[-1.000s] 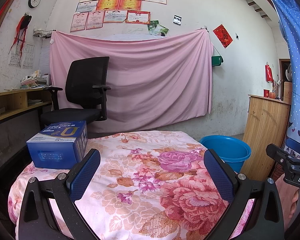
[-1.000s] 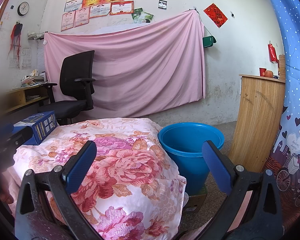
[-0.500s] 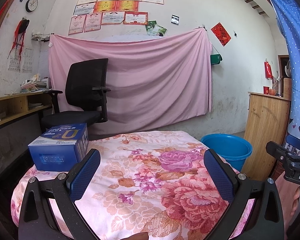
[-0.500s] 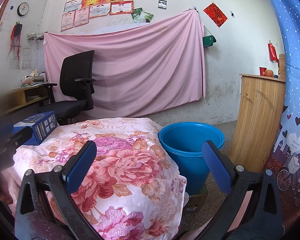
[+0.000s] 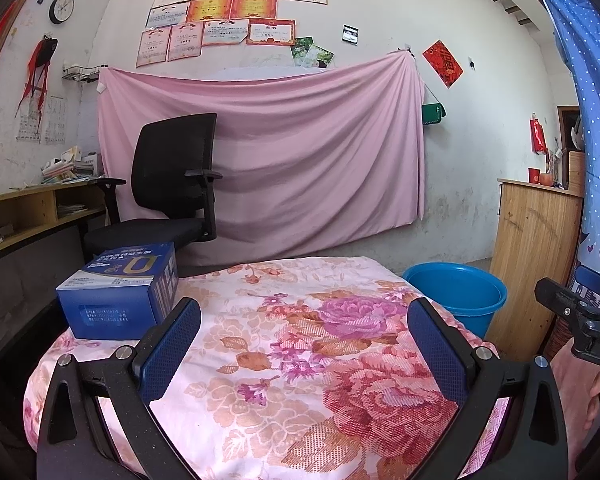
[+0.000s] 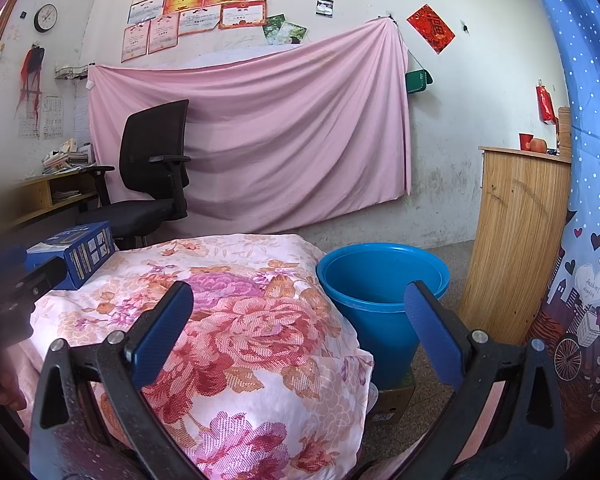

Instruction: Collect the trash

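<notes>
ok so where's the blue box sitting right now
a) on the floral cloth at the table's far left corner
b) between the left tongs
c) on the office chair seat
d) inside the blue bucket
a: the blue box rests on the floral cloth at its far left corner, apart from the open left tongs and well away from the blue bucket on the right.

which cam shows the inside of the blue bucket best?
Right wrist: the blue bucket is near and its open mouth and inner wall show. Left wrist shows only its rim behind the floral cloth.
</notes>
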`<state>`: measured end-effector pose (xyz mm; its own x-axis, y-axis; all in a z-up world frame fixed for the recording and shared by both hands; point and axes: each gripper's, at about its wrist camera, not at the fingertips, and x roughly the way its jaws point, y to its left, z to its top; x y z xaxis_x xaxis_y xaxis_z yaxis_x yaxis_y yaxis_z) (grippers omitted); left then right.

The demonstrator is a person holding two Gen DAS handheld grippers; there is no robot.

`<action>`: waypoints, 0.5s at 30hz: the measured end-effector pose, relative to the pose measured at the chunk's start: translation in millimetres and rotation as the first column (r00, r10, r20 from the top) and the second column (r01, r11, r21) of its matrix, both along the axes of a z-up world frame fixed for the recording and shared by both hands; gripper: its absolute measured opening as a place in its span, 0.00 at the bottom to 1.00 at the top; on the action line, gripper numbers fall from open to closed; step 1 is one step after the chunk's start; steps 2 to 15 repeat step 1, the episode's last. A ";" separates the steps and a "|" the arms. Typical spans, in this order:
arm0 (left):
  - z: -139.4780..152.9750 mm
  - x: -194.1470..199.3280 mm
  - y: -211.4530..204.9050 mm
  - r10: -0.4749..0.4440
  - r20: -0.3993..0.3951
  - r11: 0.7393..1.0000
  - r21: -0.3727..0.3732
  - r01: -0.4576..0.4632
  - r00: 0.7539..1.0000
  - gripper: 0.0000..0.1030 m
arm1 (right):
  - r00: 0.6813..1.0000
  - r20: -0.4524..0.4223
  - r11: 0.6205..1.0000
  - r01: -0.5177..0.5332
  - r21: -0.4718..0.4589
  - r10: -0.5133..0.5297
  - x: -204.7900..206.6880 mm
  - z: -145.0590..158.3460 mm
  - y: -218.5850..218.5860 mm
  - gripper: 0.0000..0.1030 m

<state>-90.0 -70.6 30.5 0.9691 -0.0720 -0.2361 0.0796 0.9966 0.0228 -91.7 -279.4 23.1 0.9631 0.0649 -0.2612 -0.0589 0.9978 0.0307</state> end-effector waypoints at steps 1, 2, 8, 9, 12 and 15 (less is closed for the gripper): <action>-0.4 -0.1 0.9 0.000 0.000 1.000 0.000 0.000 1.000 0.98 | 1.000 -0.001 1.000 0.000 0.000 0.000 -0.4 -0.1 0.3 1.00; -0.4 -0.1 0.9 0.000 0.000 1.000 0.000 0.000 1.000 0.98 | 1.000 -0.001 1.000 0.000 0.000 0.000 -0.4 -0.1 0.3 1.00; -0.4 -0.1 0.9 0.000 0.000 1.000 0.000 0.000 1.000 0.98 | 1.000 -0.001 1.000 0.000 0.000 0.000 -0.4 -0.1 0.3 1.00; -0.4 -0.1 0.9 0.000 0.000 1.000 0.000 0.000 1.000 0.98 | 1.000 -0.001 1.000 0.000 0.000 0.000 -0.4 -0.1 0.3 1.00; -0.4 -0.1 0.9 0.000 0.000 1.000 0.000 0.000 1.000 0.98 | 1.000 -0.001 1.000 0.000 0.000 0.000 -0.4 -0.1 0.3 1.00; -0.4 -0.1 0.9 0.000 0.000 1.000 0.000 0.000 1.000 0.98 | 1.000 -0.001 1.000 0.000 0.000 0.000 -0.4 -0.1 0.3 1.00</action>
